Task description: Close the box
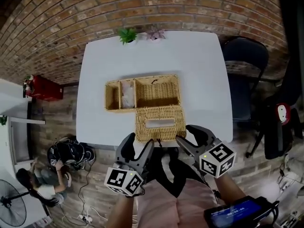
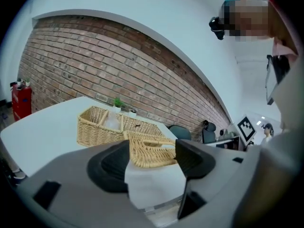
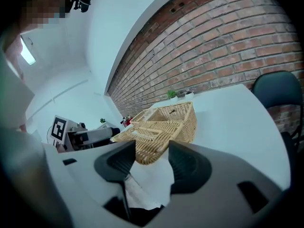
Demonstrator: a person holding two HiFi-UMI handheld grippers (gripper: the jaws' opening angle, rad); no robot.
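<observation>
A wicker box (image 1: 142, 93) stands on the white table (image 1: 194, 70) with its top uncovered. Its wicker lid (image 1: 159, 123) lies folded out flat toward me, with a slot in its middle. My left gripper (image 1: 137, 144) hovers at the lid's near left corner, jaws apart and nothing in them. My right gripper (image 1: 190, 136) is at the lid's near right corner, also open and empty. In the left gripper view the lid (image 2: 149, 151) shows just beyond the gripper (image 2: 152, 160). In the right gripper view the lid (image 3: 147, 139) and box (image 3: 178, 115) lie ahead of the gripper (image 3: 149, 163).
Two small potted plants (image 1: 127, 34) (image 1: 156, 33) stand at the table's far edge. A black chair (image 1: 244, 65) is to the right of the table. A red fire extinguisher (image 1: 42, 88) and a dark bag (image 1: 71, 153) sit on the floor at the left.
</observation>
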